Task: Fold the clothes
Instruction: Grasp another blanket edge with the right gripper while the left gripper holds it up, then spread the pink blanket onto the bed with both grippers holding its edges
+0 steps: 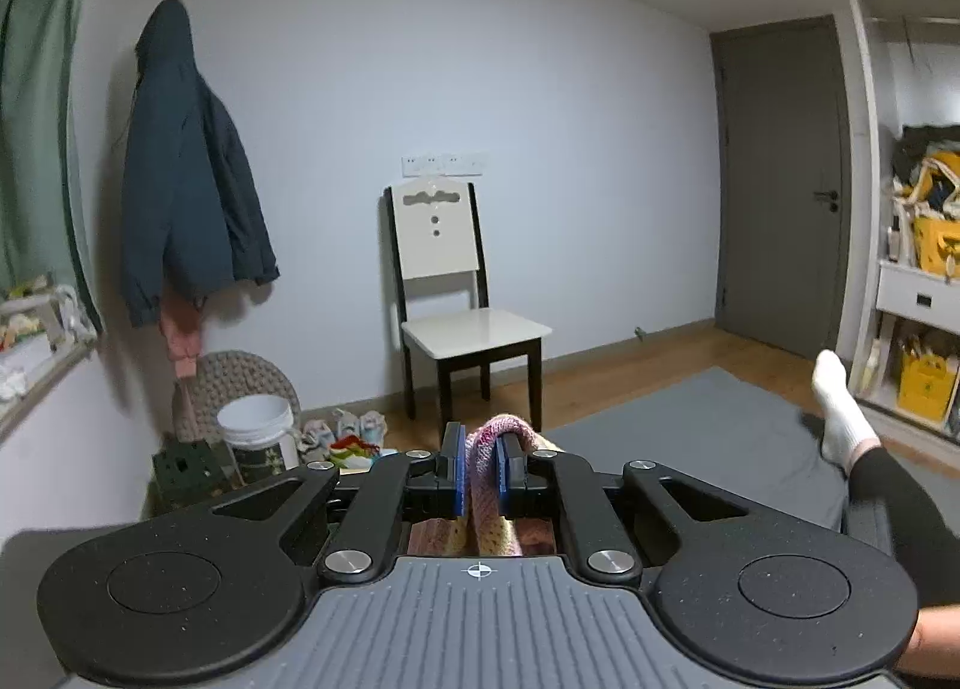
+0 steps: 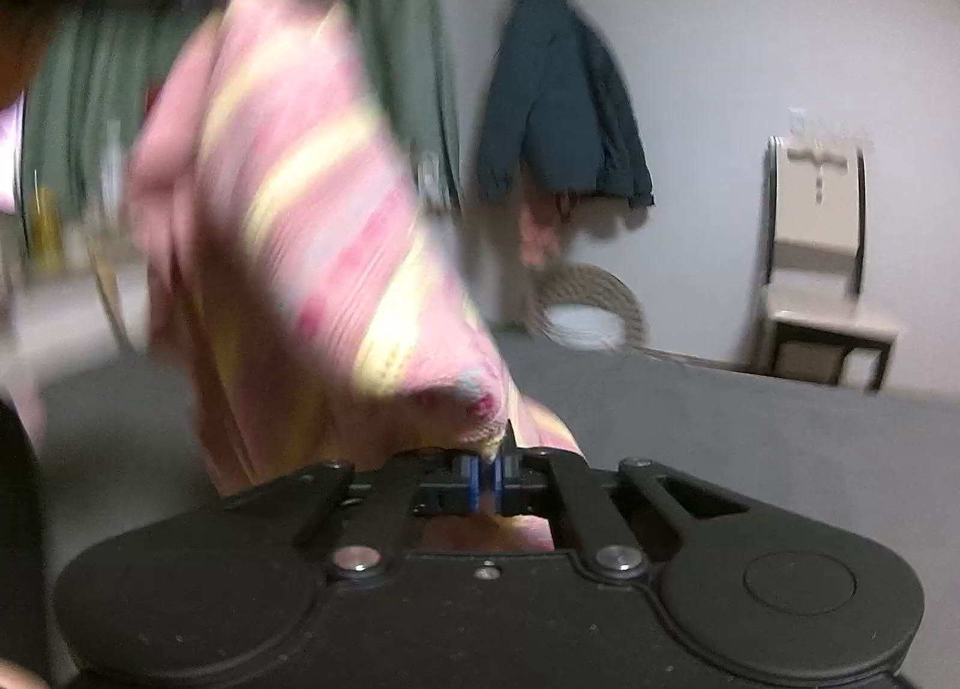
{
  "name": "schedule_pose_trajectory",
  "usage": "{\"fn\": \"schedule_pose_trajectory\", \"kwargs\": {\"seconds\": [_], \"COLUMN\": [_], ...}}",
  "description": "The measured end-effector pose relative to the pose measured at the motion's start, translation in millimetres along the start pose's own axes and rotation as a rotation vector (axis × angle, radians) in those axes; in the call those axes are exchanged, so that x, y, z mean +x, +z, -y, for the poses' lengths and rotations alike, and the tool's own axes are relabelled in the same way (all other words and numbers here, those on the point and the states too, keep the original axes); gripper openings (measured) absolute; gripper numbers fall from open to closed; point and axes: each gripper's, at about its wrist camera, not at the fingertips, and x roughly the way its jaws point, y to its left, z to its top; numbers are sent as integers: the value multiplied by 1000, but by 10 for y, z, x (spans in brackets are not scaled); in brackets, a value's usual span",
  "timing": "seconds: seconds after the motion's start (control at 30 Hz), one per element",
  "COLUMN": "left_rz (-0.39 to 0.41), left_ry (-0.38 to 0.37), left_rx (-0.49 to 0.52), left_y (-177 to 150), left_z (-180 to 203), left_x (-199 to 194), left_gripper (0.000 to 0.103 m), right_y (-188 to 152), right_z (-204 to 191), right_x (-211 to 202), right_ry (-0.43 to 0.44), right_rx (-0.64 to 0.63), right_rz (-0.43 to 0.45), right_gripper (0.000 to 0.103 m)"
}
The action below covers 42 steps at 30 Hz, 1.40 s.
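Right under my lens sits my left gripper (image 1: 482,464), its blue pads (image 1: 459,467) pinched tight on a fold of the pink-and-yellow striped knitted garment (image 1: 501,449), which bunches up between the fingers and drapes down behind them. Over on my other side, my right gripper (image 2: 487,476) has its blue pads squeezed nearly together on an edge of that same knit (image 2: 312,221), and the cloth rises up and to the left in a big blurred sweep, clear of the grey sheet-covered bed (image 2: 750,449) below. Left view again: my leg in a dark sleeve and a white sock (image 1: 837,407) lies on the grey bed at the right. Beyond the bed, a white-seated chair with dark legs (image 1: 462,299) stands against the pale wall, and a dark blue hooded jacket (image 1: 186,173) hangs to its left, above a round woven cushion (image 1: 240,383) and a white plastic bucket (image 1: 258,425). Grey door (image 1: 780,185) shut at the right, open shelves with yellow bags (image 1: 927,389) beside it, green curtain (image 1: 36,107) far left.
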Motion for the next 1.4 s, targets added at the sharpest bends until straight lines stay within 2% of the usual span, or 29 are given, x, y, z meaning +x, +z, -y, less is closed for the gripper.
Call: {"fn": "schedule_pose_trajectory", "kwargs": {"seconds": [0.07,0.13,0.23,0.3,0.37,0.4,0.43,0.5,0.53,0.57,0.6,0.63,0.7,0.77,0.93,1.0,1.03,1.07,1.1,1.17,1.2,1.27,1.33,1.37,1.4], "left_rz": [37,92,137,136,113,90,66,42,34,41,49,28,-18,-35,-134,-172,-191,-210,-223,-247,-258,-275,-278,-273,-291], "left_ry": [-3,-1,22,25,-14,-56,-100,-153,-151,-133,-115,-122,-118,-97,-137,-135,-135,-138,-147,-165,-174,-214,-292,-352,-370], "left_rx": [7,10,3,16,33,45,57,57,45,12,-22,-71,-175,-221,-241,-228,-223,-223,-221,-215,-209,-206,-229,-251,-246], "left_y": [22,81,276,313,282,193,101,-202,-340,-505,-672,-799,-1019,-1181,-1389,-1430,-1447,-1450,-1481,-1549,-1542,-1585,-1618,-1636,-1655], "left_z": [5,-24,-164,-196,-154,-94,-33,119,174,219,265,275,254,240,180,184,206,220,263,351,404,544,696,803,899], "left_x": [-167,-404,-649,-738,-790,-799,-807,-784,-774,-767,-761,-717,-615,-561,-385,-278,-211,-143,-67,86,185,346,459,505,555], "left_gripper": [9,9,9,9,10,10,17,57,95,103,103,103,103,103,103,103,103,103,103,103,103,103,103,103,103], "right_y": [236,475,819,1043,1255,1325,1420,1594,1654,1679,1697,1643,1496,1212,265,-44,-181,-242,-295,-216,-125,107,233,262,224], "right_z": [101,171,252,227,130,115,123,80,69,86,105,162,225,196,-183,-410,-530,-603,-672,-700,-680,-509,-244,-105,59], "right_x": [-255,-503,-804,-932,-1129,-1211,-1328,-1521,-1612,-1682,-1747,-1756,-1745,-1726,-1692,-1743,-1775,-1839,-1903,-2046,-2038,-2043,-1845,-1711,-1532], "right_ry": [31,22,24,37,44,56,52,17,-8,-46,-85,-127,-107,18,333,384,379,385,392,430,435,394,307,262,200], "right_rx": [91,118,136,106,72,59,43,16,15,15,14,14,4,-36,-105,-152,-214,-253,-290,-322,-319,-267,-148,-86,-32], "right_rz": [95,171,216,226,269,288,312,342,353,357,359,345,262,133,-316,-500,-575,-602,-626,-599,-571,-454,-402,-394,-415], "right_gripper": [5,5,5,4,5,5,4,4,5,5,5,5,5,5,6,8,16,28,33,56,61,75,77,76,76]}}
